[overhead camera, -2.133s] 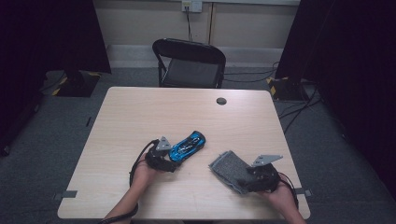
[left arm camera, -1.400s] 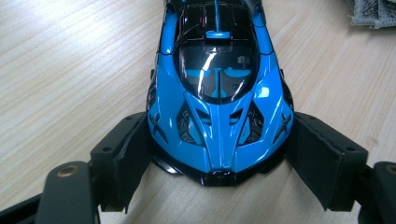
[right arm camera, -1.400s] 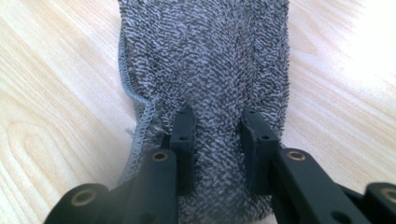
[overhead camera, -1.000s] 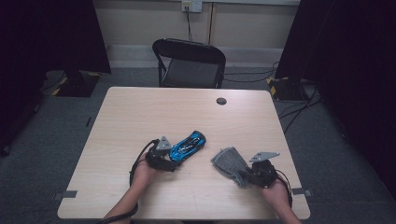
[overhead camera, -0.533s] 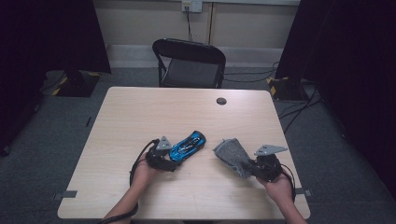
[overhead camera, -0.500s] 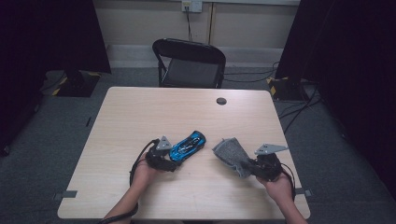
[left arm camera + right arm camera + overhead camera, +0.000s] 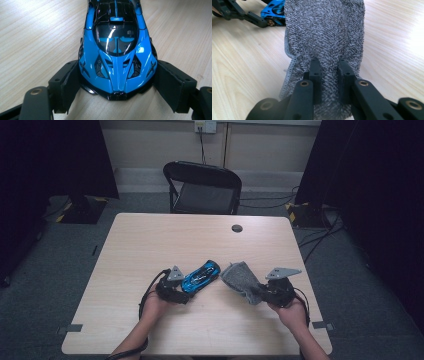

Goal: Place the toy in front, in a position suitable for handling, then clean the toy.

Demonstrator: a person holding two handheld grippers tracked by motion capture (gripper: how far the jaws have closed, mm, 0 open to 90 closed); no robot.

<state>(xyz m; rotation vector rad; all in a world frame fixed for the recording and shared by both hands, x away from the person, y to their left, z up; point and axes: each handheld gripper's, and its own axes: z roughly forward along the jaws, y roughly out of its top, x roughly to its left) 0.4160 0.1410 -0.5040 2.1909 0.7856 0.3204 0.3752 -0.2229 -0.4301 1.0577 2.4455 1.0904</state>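
Left hand-held gripper: black body, with a grey three-cornered plate on top at the 12 o'clock side. A black cable loops from its 9 o'clock side down along the forearm. In the left gripper view its two jaws are matt black blocks with flat dark pads, small screw holes and brass-coloured pivot bushings.

Right hand-held gripper: same black build, grey three-cornered plate, black cable at 4 o'clock. Narrow black jaws, brass-ringed pivots.

Both forearms bare; no sleeves visible.

Right gripper jaws pinch a grey cloth; blue toy car on table behind.
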